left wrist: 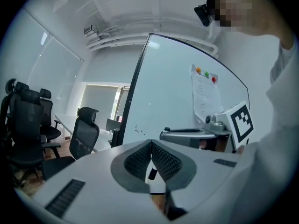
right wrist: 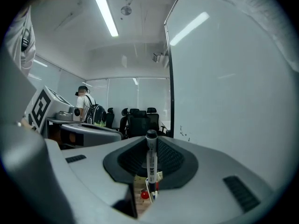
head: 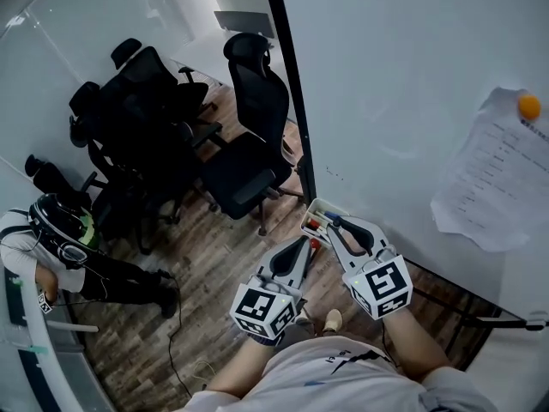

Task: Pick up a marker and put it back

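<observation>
Standing at the whiteboard (head: 386,101), you have black chairs (head: 249,157) to your left, a person (head: 51,239) past them, and a paper (head: 493,178) under an orange magnet (head: 529,106) to your right. Your right gripper (head: 324,221) pinches the marker (right wrist: 150,164) upright, close to the tray (head: 314,214). Your left gripper (head: 307,241) sits just beside it, jaws pressed together on nothing

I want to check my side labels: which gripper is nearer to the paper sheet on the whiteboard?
Right. The right gripper, holding a marker, is left of the paper sheet; the left gripper lies farther away, beyond the right one.
</observation>
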{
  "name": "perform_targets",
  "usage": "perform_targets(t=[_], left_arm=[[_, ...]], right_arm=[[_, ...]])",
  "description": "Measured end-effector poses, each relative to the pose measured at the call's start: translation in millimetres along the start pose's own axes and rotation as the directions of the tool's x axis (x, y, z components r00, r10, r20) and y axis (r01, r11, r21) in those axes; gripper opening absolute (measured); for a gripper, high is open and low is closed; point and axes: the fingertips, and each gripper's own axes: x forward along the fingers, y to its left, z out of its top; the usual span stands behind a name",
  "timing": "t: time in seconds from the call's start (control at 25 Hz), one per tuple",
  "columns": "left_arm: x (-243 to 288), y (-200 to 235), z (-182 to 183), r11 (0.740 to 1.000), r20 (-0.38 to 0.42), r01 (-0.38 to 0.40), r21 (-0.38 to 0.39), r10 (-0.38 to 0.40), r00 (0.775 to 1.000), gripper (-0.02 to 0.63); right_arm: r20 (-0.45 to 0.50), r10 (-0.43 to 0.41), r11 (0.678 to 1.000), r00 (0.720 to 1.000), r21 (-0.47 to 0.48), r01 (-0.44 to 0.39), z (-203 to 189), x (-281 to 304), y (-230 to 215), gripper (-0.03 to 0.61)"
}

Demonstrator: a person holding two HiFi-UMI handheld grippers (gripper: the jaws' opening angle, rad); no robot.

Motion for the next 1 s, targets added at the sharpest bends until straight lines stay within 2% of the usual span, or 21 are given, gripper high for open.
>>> perform_targets(t=[0.28,0.56,1.0], left_arm=[[-3,-9,16,1.000,0.017,0.009,0.018,-0.010,1.000,0.012],[-6,-16,37,0.998,0.047,0.044,0.036,-0.046,0.998,0.012],[-15,-4,57,0.994,0.072,0.102,0.049,-0.106,0.992,0.012]], right_arm=[[0.039,0.009,1.000,0.999,-0.015,-0.008,22,-11,3,0.075],[0.094,-0.020,0.999,0.995,-0.041,0.024,58,-25,2,0.075],[0.101,-0.078,0.996,0.992,-0.041,0.082,72,-19,13,0.075]])
